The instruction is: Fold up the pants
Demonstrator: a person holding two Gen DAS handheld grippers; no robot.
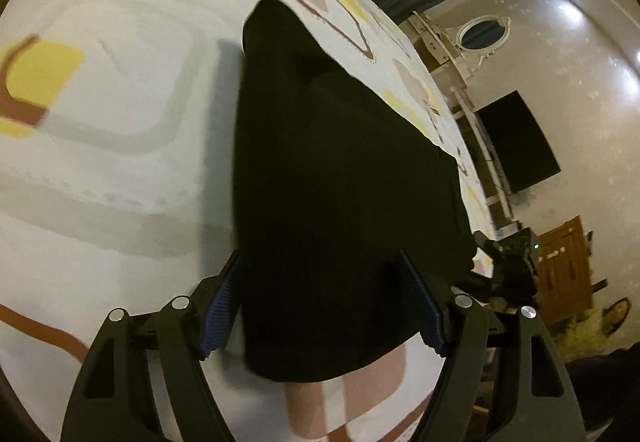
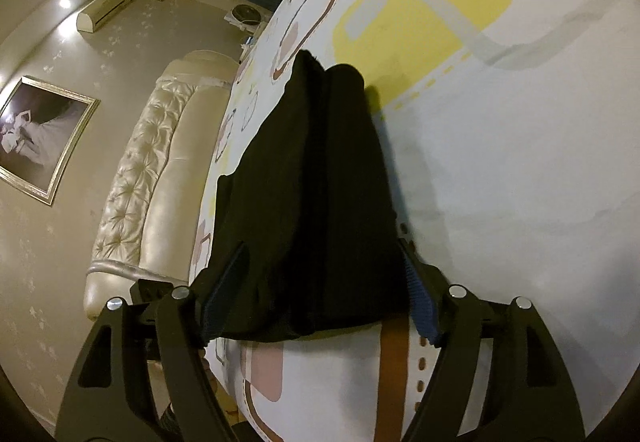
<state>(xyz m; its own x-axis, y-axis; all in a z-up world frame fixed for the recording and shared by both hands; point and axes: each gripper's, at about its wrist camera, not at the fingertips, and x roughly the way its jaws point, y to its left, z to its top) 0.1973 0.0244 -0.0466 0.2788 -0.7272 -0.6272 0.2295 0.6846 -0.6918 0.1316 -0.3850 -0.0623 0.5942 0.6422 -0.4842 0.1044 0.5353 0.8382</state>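
patterned bedsheet [image 1: 120, 89], white with yellow and brown shapes, fills most of both views, with a tufted cream headboard [image 2: 160, 169] off to one side in my right view and a dark screen [image 1: 516, 141] on the wall in my left. the black pants [image 1: 340, 181] lie on the sheet as a long narrow strip running away from me, so the legs look already laid one over the other; the near edge sits right between my fingers in both views.

my left gripper [image 1: 320, 306] is spread wide, its blue pads on either side of the cloth and not pressing it. my right gripper [image 2: 320, 290] is spread the same way, straddling its part of the near edge, a seam running up the middle of the fabric there. i can't tell whether either pad touches the cloth.

i judge i'm at the start of the crosswise fold: both tools lined up on the near end, nothing pinched yet. next i'd need to close both pairs of fingers on all the layers together, then lift evenly and carry that end toward the far end [image 2: 320, 69], keeping the edges square.
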